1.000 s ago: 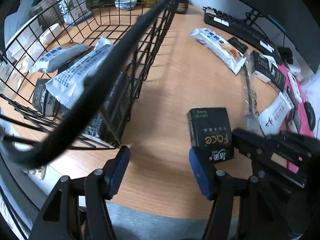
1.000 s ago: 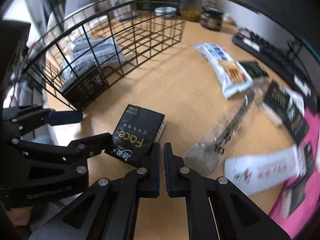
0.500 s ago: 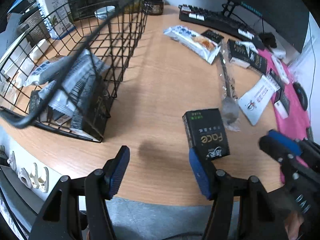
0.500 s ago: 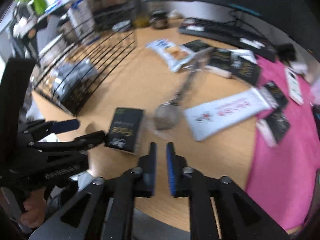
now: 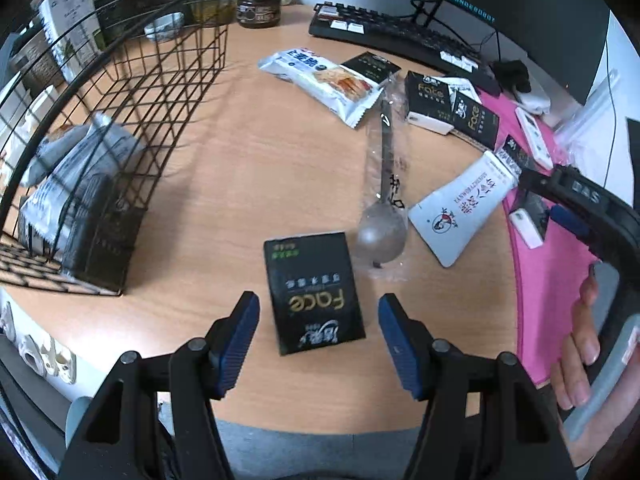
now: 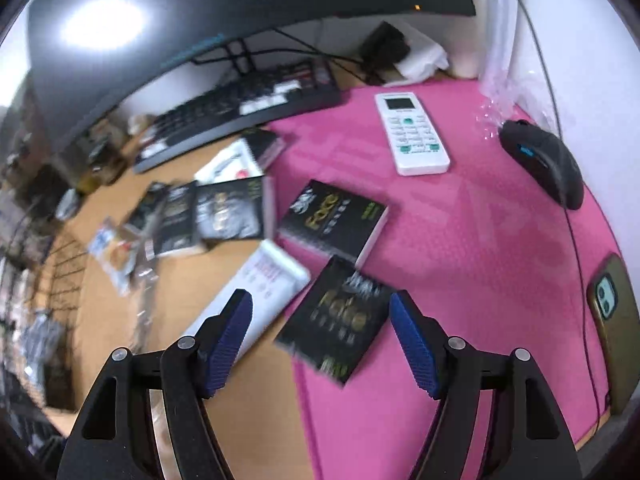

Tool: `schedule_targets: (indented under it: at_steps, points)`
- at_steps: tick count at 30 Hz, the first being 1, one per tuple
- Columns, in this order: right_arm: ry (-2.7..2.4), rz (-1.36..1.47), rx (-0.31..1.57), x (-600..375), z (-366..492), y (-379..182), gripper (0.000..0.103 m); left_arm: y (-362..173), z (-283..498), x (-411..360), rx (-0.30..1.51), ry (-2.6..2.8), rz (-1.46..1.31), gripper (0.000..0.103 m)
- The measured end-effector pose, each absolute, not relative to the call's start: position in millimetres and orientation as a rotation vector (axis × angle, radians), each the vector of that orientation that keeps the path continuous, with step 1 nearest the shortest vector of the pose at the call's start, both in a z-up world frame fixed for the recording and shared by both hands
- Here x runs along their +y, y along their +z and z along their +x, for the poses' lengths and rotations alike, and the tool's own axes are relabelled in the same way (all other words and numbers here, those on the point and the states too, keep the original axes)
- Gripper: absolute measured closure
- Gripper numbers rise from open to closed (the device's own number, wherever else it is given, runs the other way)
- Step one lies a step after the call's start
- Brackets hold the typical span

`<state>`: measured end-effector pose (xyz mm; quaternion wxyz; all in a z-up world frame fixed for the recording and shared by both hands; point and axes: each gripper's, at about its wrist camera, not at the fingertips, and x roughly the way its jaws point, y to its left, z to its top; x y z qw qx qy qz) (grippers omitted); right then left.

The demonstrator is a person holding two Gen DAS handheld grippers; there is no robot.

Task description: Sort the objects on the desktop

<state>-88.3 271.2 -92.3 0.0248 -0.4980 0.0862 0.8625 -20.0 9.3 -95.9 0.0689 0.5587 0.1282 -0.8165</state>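
Observation:
A black "Face" tissue packet (image 5: 316, 292) lies flat on the wooden desk (image 5: 240, 168). My left gripper (image 5: 317, 305) hangs over it, open, a finger on each side and neither pad touching. A black wire basket (image 5: 160, 68) at the left holds several snack and tissue packets. My right gripper (image 6: 320, 303) is over the edge of the pink mat (image 6: 480, 260); its jaws are opening. Another black Face packet (image 6: 340, 320), blurred, lies below and between them, untouched. A second one (image 6: 332, 220) lies just beyond it.
A wrapped spoon (image 5: 382, 224), a white sachet (image 5: 460, 208) and a snack pack (image 5: 324, 80) lie on the desk. A remote (image 6: 412, 132), mouse (image 6: 544, 160) and phone (image 6: 616, 312) are on the mat. A keyboard (image 6: 240, 112) and monitor stand behind. A hand (image 5: 580, 360) holds the right gripper.
My left gripper slid right, away from the basket, until the black packet lay between its fingers. My right gripper swung right over the pink mat and rolled, its jaws going from shut to wide.

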Motion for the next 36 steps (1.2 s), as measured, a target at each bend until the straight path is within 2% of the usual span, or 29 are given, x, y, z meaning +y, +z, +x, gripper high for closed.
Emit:
schedule_targets:
  at_steps: [4,9,11,12,13,14,21,25,29,33,36]
  points:
    - [2.656,-1.544,0.164,262,-90,-98,0.031,-103,-28,9,0.377,-2.443,1.711,0.036]
    - [2.632,-1.589,0.175,272,-80,-112,0.033,-107,-30,11,0.329,-2.465,1.722,0.036]
    - [2.618,-1.593,0.127,269,-71,-111,0.050,-108,-30,15,0.270,-2.483,1.733,0.036]
    - [2.622,-1.601,0.128,268,-66,-109,0.056,-108,-30,16,0.252,-2.491,1.737,0.042]
    - [2.633,-1.624,0.151,268,-63,-109,0.056,-108,-29,18,0.230,-2.502,1.744,0.049]
    - [2.649,-1.652,0.180,268,-60,-109,0.056,-108,-29,21,0.216,-2.514,1.756,0.050]
    - [2.708,-1.675,0.113,246,-23,-99,0.056,-109,-28,29,0.111,-2.552,1.780,0.050]
    - [2.728,-1.674,0.068,236,-9,-97,0.055,-110,-29,29,0.103,-2.560,1.793,0.045]
    - [2.739,-1.683,0.044,230,-7,-99,0.055,-111,-31,28,0.073,-2.559,1.783,0.044]
    - [2.739,-1.703,0.017,228,-9,-103,0.055,-110,-31,30,0.033,-2.574,1.778,0.051]
    - [2.742,-1.705,0.011,227,-9,-102,0.056,-109,-32,31,0.023,-2.577,1.780,0.051]
